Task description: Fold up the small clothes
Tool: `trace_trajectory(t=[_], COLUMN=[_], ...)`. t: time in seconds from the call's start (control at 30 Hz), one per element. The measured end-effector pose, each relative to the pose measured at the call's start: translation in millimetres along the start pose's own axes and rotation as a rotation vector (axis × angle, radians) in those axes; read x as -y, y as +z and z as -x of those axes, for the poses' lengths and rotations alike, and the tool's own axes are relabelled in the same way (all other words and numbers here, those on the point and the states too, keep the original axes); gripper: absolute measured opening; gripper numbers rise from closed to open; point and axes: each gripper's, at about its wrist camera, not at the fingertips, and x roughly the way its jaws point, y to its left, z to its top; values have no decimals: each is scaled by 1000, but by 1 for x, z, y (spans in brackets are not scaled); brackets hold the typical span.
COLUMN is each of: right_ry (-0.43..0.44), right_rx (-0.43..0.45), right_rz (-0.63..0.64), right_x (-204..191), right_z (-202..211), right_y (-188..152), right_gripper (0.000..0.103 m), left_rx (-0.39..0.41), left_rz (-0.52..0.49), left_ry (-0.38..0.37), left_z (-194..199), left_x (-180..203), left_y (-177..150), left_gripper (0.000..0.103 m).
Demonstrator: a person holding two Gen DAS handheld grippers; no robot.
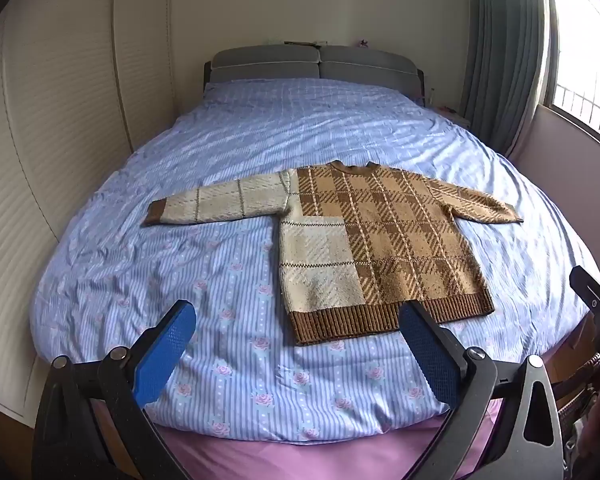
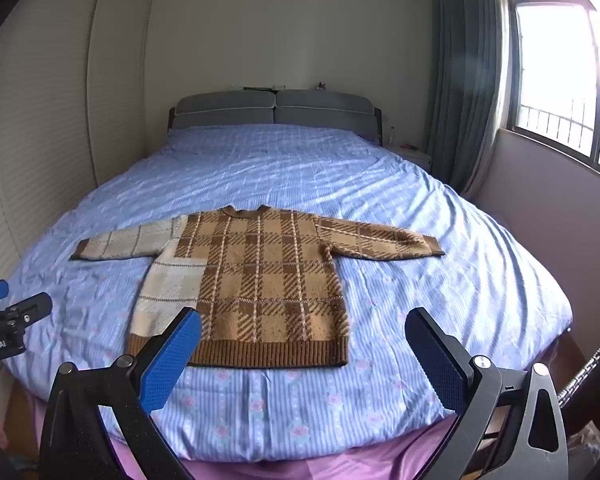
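Observation:
A small knitted sweater (image 1: pixel 364 236) (image 2: pixel 268 284), brown plaid with a cream left sleeve and cream left panel, lies flat on the bed with both sleeves spread out and the ribbed hem toward me. My left gripper (image 1: pixel 300 316) hovers above the near edge of the bed, jaws wide open and empty, its right blue pad over the hem. My right gripper (image 2: pixel 304 324) also stands wide open and empty just short of the hem. Each gripper shows at the edge of the other's view: the right gripper (image 1: pixel 596 292) and the left gripper (image 2: pixel 8 308).
The bed (image 1: pixel 228 148) carries a wrinkled blue striped floral cover, with a pink sheet (image 2: pixel 340 464) at its foot. A grey headboard (image 2: pixel 272 110) stands at the back, white wardrobe doors (image 1: pixel 60 120) on the left, a curtain and window (image 2: pixel 556 80) on the right.

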Motion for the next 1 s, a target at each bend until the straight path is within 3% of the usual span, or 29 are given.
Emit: trace_trajectory(t=[0.2,0.23,1.0], right_ry=[4,-1,-14], right_rx=[6,8,-11], right_rz=[-8,-7,-24], right_x=[2,2,8], right_z=[3,3,2], right_y=[-3,-4,0], right_gripper=[102,102,102], left_rx=[2,20,20], left_rz=[26,-9,-15], left_ry=[-3,15,7], left_z=[-1,2,9], left_x=[-11,-3,4], left_y=[4,1,-1], left_gripper=[103,103,103])
